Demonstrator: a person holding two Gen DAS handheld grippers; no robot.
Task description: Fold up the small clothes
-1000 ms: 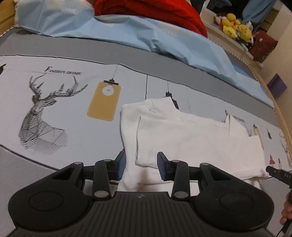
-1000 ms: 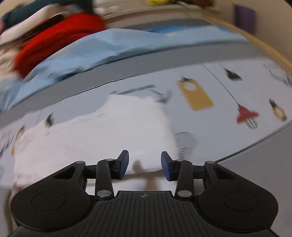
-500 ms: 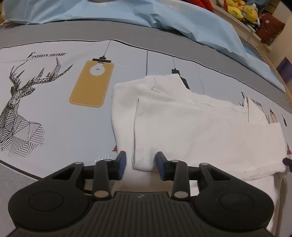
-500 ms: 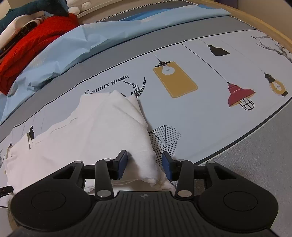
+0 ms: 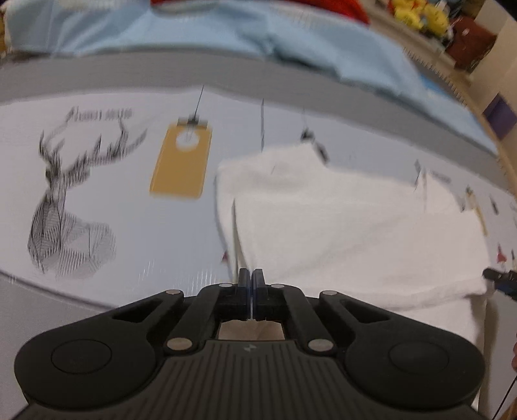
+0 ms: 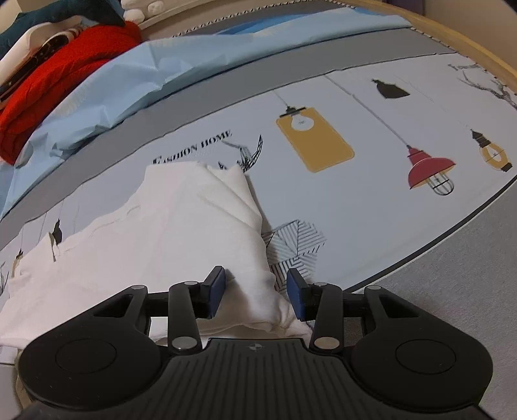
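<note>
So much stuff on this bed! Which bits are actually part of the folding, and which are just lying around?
Part of the job:
- white garment, lying partly folded
- left gripper, shut on the garment's near edge
- right gripper, open, garment corner between its fingers

Just lying about:
- printed bedsheet
- light blue cloth
- red knit
- yellow plush toys

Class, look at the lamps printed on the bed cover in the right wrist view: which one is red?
The caged pendant lamp, hanging between the yellow panel with a bulb and the small yellow lantern; only it has a red shade.
</note>
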